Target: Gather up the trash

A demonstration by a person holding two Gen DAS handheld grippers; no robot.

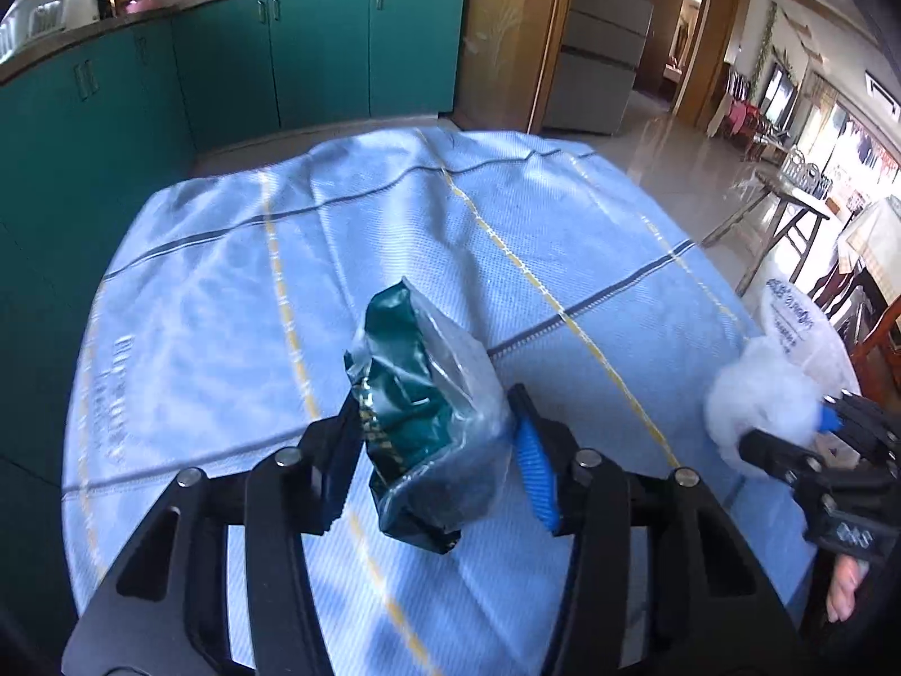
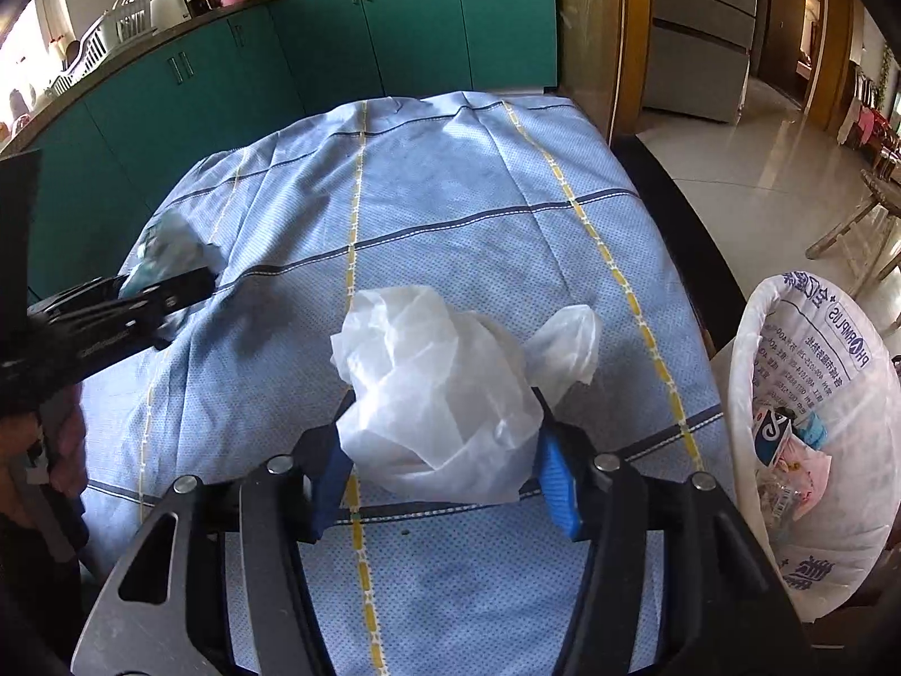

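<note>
My left gripper is shut on a crumpled green and clear plastic wrapper and holds it above the blue checked tablecloth. My right gripper is shut on a crumpled white plastic bag above the same cloth. The right gripper with its white bag also shows at the right edge of the left wrist view. The left gripper with the green wrapper shows at the left of the right wrist view.
A white sack used as a trash bag stands open off the table's right edge, with several wrappers inside; it also shows in the left wrist view. Teal kitchen cabinets run behind the table. A tiled floor lies to the right.
</note>
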